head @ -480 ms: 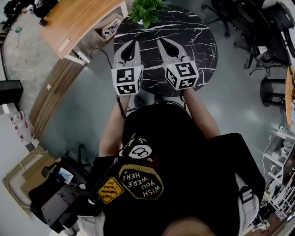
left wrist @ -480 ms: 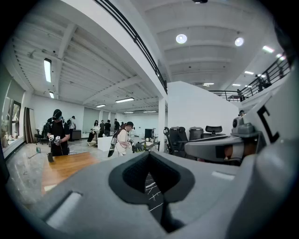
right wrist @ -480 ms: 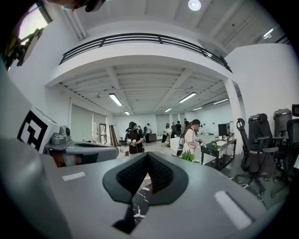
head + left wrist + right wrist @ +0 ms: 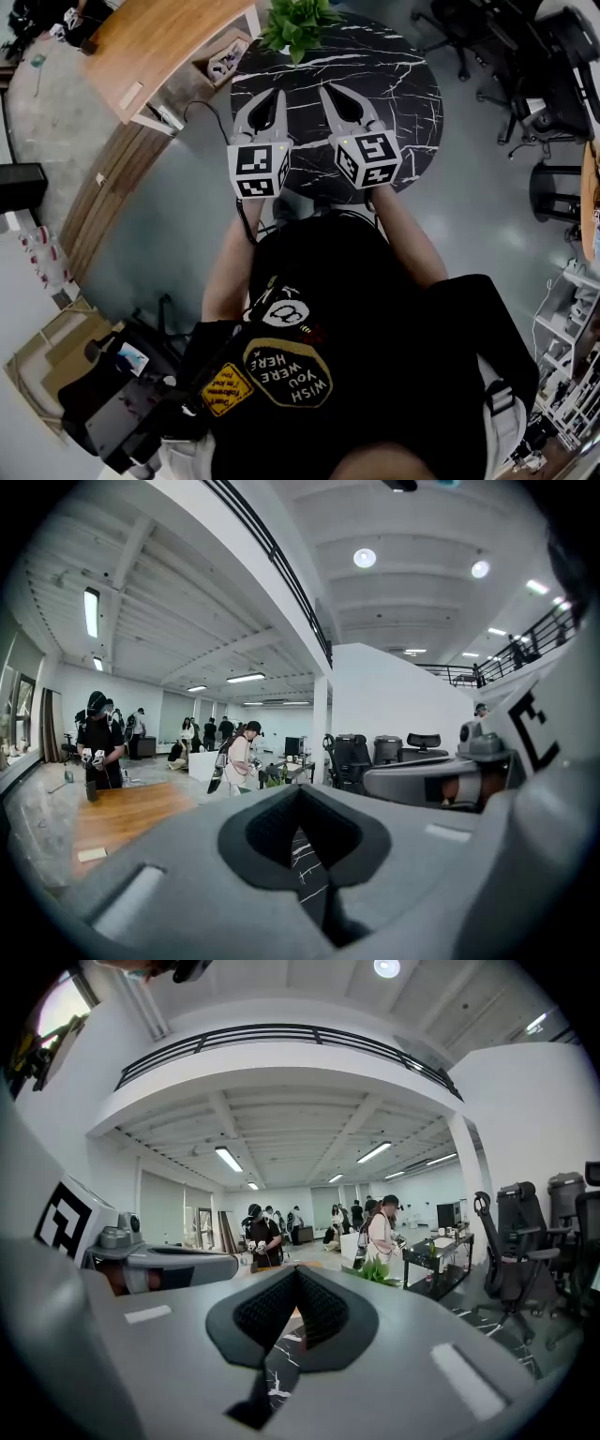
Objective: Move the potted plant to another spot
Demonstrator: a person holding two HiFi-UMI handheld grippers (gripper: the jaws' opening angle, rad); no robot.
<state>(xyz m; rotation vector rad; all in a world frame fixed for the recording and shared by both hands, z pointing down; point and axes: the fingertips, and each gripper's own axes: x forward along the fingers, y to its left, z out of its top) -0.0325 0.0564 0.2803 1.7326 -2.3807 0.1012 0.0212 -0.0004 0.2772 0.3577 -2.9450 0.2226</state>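
Note:
The potted plant (image 4: 298, 21), leafy and green, stands at the far edge of a round black marble table (image 4: 398, 89). My left gripper (image 4: 278, 94) and right gripper (image 4: 324, 88) hover side by side over the table's near part, well short of the plant, both shut on nothing. Looking along the left gripper's (image 4: 300, 789) closed jaws, the plant (image 4: 272, 778) is small, far ahead and slightly left of the tips. The right gripper view has the right gripper's (image 4: 298, 1269) jaws closed too, with the plant (image 4: 377, 1271) ahead to the right.
A curved wooden desk (image 4: 159, 37) runs along the left of the table, with an open box (image 4: 225, 61) beside it. Office chairs (image 4: 553, 75) stand at the right. Several people (image 4: 380, 1227) stand far off in the hall.

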